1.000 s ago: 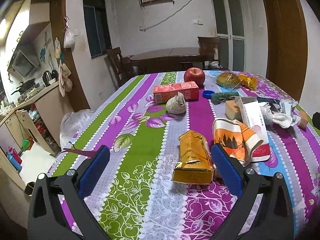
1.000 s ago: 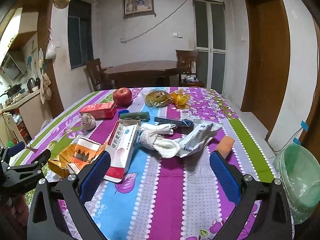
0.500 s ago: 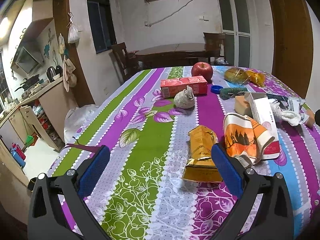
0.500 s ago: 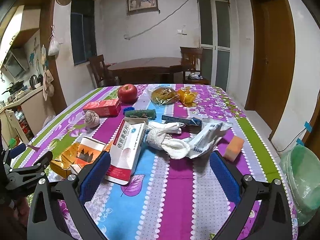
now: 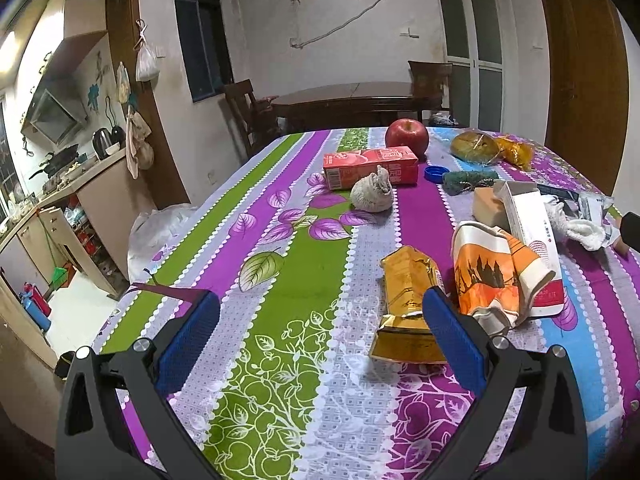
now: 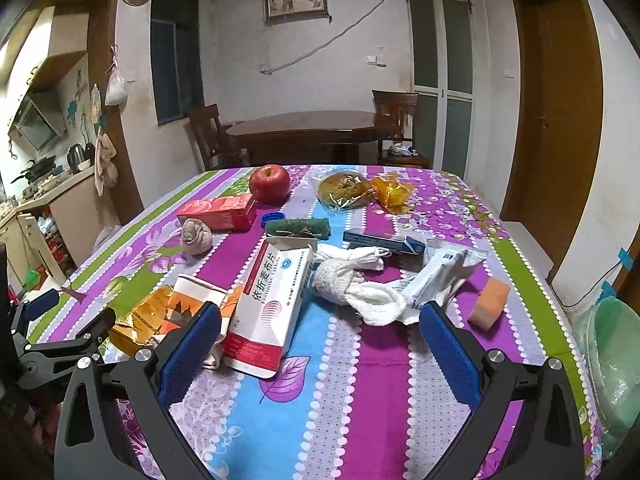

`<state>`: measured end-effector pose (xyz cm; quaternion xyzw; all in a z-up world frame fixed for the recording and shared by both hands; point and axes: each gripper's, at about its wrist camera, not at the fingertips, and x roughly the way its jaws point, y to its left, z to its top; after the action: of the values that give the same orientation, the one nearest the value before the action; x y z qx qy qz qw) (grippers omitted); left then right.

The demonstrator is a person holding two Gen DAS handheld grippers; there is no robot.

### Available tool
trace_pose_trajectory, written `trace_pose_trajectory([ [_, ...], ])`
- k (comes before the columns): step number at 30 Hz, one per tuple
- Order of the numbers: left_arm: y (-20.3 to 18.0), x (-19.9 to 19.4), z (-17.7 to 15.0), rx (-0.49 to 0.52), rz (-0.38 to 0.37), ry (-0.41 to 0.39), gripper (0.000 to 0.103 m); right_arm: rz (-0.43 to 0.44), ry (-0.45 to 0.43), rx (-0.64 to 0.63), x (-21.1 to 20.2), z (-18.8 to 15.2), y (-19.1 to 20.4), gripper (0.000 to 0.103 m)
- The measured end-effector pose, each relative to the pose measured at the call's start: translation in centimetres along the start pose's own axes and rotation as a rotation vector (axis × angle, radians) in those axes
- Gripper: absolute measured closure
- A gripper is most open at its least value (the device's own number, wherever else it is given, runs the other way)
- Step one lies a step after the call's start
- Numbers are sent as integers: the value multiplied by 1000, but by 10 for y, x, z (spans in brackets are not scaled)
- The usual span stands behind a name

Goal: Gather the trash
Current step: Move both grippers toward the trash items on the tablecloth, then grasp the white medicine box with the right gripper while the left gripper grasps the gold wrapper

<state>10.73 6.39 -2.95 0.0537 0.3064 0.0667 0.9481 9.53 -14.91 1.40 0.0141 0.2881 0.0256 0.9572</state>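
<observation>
A table (image 6: 360,420) with a striped floral cloth holds scattered litter. The left gripper (image 5: 320,334) hovers low over the near edge, its blue pads spread wide apart and holding nothing. A crumpled gold packet (image 5: 406,304) lies flat just inside its right pad, long axis running away from the camera, its flattened open end toward the gripper. Touching it on the right is a torn orange wrapper (image 5: 496,272), partly over a white medicine box (image 5: 532,236).

The right gripper (image 6: 318,342) hangs over the near middle of the table, pads likewise wide apart and empty. The medicine box (image 6: 272,304) lies flat between them, long axis pointing away and slightly right, open flap at the far end. Beside it are white socks (image 6: 352,288) and a plastic wrapper (image 6: 440,280). An apple (image 6: 269,183) sits far back. A green-lined bin (image 6: 612,368) stands off the table's right edge.
</observation>
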Motion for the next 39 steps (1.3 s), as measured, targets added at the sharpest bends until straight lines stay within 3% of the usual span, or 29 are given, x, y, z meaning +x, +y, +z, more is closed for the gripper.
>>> trace_pose_trajectory([
  [19,2,7,-2,-20,-16,23,5,58,54,45,19,1,1,4],
  [27,13,16,-7,-54,-33,70,5,141,116,88,47,6,7,4],
  [31,17,16,-8,-65,-44,76,5,209,150,134,69,15,9,16],
  [37,21,16,-9,-74,-51,80,5,251,241,235,120,26,5,18],
  [39,22,16,-9,-75,-52,80,5,240,257,232,130,27,8,35],
])
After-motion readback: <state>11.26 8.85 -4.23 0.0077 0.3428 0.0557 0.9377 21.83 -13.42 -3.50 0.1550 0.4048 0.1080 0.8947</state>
